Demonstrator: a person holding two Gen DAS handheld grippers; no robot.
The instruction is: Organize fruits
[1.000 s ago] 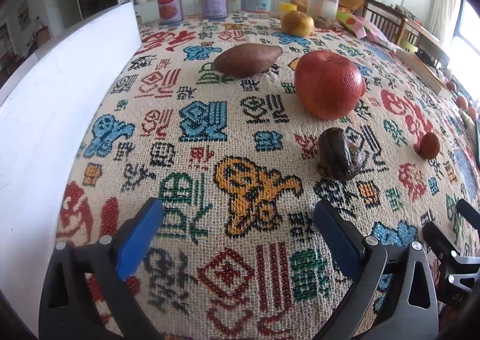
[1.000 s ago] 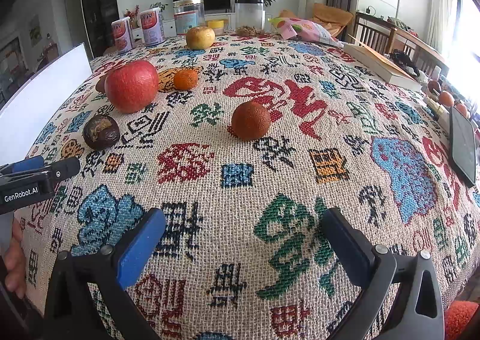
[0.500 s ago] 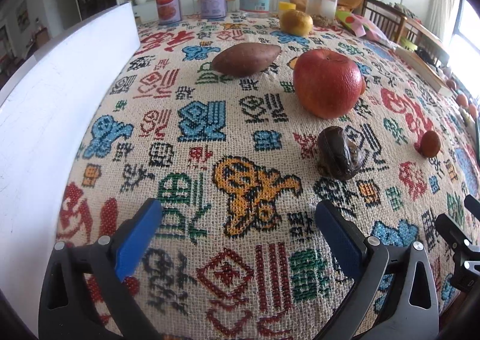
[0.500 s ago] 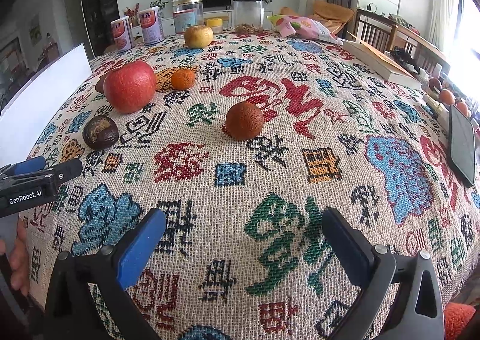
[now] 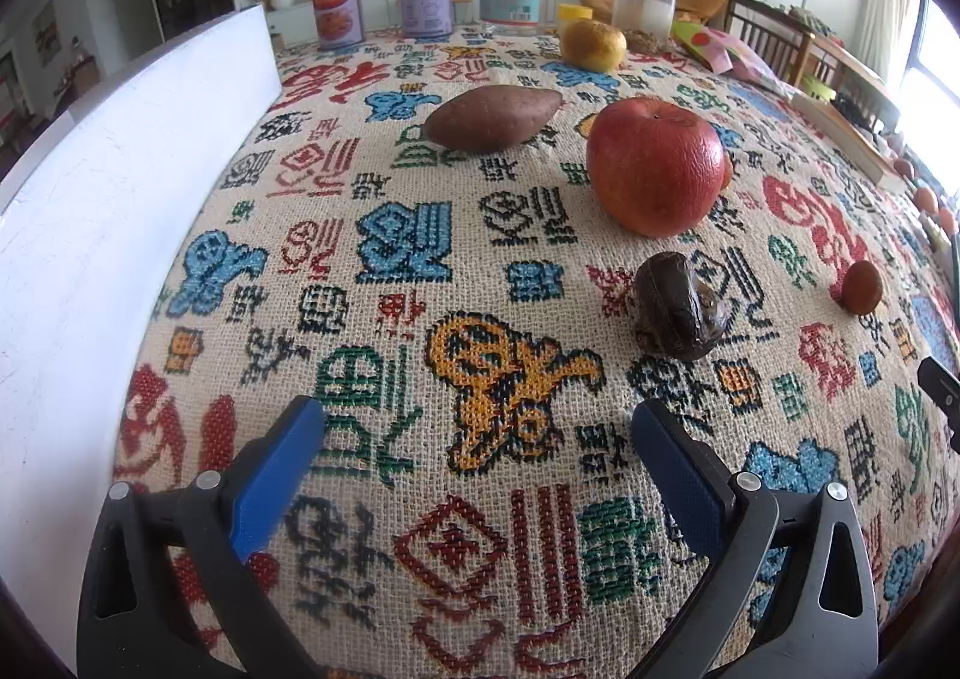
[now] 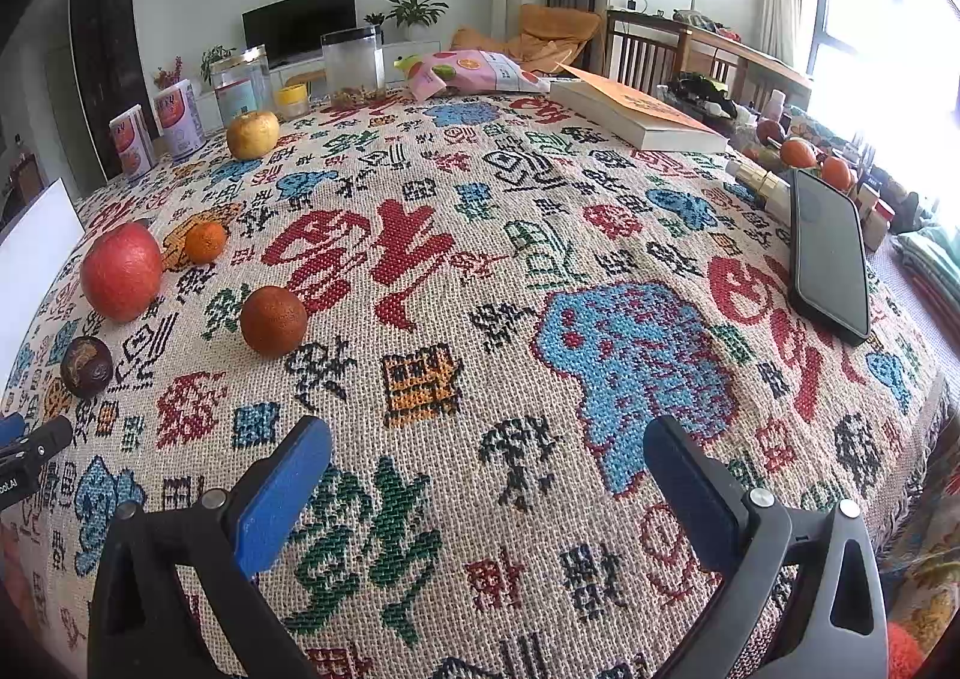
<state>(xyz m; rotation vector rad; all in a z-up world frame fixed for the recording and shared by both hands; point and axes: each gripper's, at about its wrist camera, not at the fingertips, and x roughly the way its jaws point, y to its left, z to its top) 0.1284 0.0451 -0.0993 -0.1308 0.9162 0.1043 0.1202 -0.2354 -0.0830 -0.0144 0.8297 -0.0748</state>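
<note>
Left wrist: round glossy apple (image 5: 655,166), wrinkled dark fruit (image 5: 678,305), woven cloth (image 5: 420,259).

Coarse woven tablecloth (image 5: 420,259); glossy apple (image 5: 655,166) (dimpled skin); wrinkled dark fruit (image 5: 678,313).

On the tablecloth (image 5: 420,271), a sweet potato (image 5: 493,117) lies behind and left of the apple (image 5: 655,166); a wrinkled fruit (image 5: 678,314) sits before the apple.
</note>
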